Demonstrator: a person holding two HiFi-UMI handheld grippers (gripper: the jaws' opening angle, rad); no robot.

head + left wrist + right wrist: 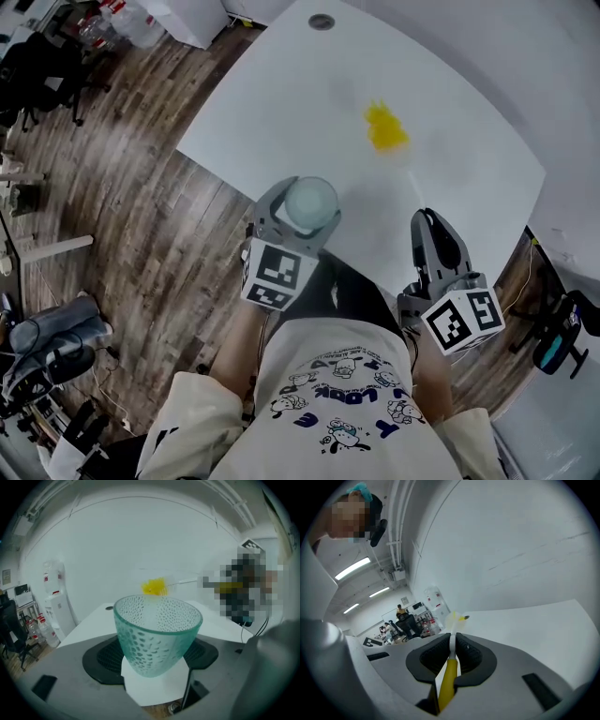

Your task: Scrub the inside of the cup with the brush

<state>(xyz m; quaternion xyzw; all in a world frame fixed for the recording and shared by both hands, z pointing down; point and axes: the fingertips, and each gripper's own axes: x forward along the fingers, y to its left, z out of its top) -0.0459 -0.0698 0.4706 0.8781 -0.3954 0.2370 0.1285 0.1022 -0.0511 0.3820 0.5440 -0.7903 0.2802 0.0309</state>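
The left gripper (302, 214) clamps the pale green dimpled glass cup (157, 634) over the white table's (469, 159) edge. The right gripper (427, 220) pinches the yellow-bristled brush (385, 127) by its handle. I judge scrubbing is not begun: next, bring the bristles into the cup's mouth.

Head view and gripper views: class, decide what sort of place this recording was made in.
Probably an office or lab workroom: a white table on a wood floor, an office chair, and a water dispenser by the wall.

Right gripper (453, 644), jaws clamped on brush (447, 679) handle, white table (534, 620) beyond
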